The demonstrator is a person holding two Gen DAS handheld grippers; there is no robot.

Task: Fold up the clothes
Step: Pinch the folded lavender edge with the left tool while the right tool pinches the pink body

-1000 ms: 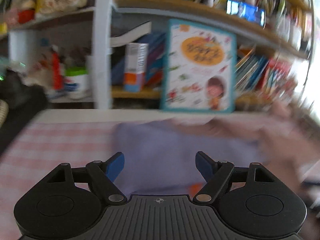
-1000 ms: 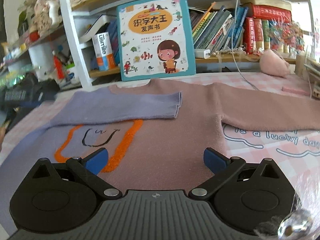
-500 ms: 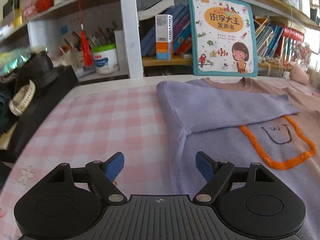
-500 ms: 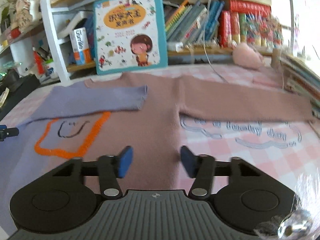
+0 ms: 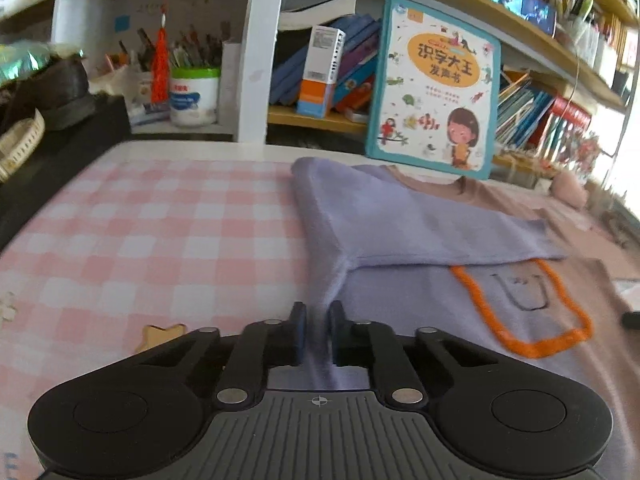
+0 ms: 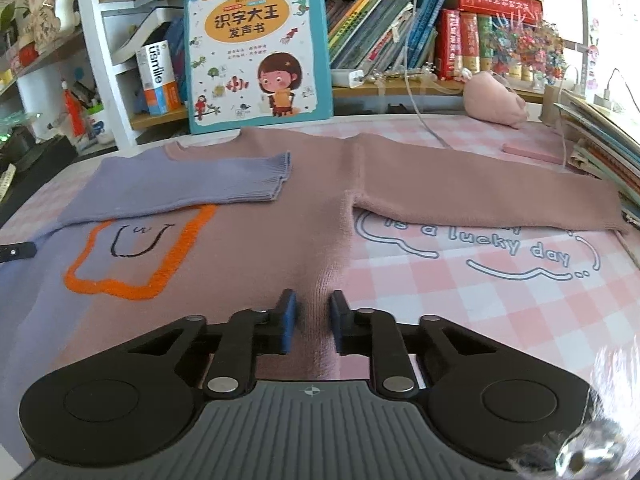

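Note:
A knitted sweater [image 6: 304, 208], lilac on its left side and dusty pink on the rest, lies flat on the checked tablecloth [image 5: 160, 220]. An orange outline with a smiling face [image 6: 132, 256] marks its chest. The lilac sleeve [image 6: 192, 184] is folded across the chest, while the pink sleeve [image 6: 480, 196] stretches out to the right. My left gripper [image 5: 318, 320] is shut on a raised ridge of the sweater's [image 5: 400, 220] lilac side edge, below the armpit. The jaws of my right gripper [image 6: 312, 312] are closing on a pinched ridge of the pink side edge, and the pads press on it.
A picture book [image 6: 256, 48] leans on the bookshelf behind the sweater. At the far right sit a pink plush [image 6: 496, 100], a white cable [image 6: 424, 120] and a stack of books [image 6: 600, 160]. A pen pot [image 5: 194, 96] stands far left, a wooden star [image 5: 160, 334] near my left gripper.
Both grippers stood open and have closed on the sweater's side edges. The left one swung from the blurred shelf view down to the lilac edge; the right shifted slightly toward the pink edge.

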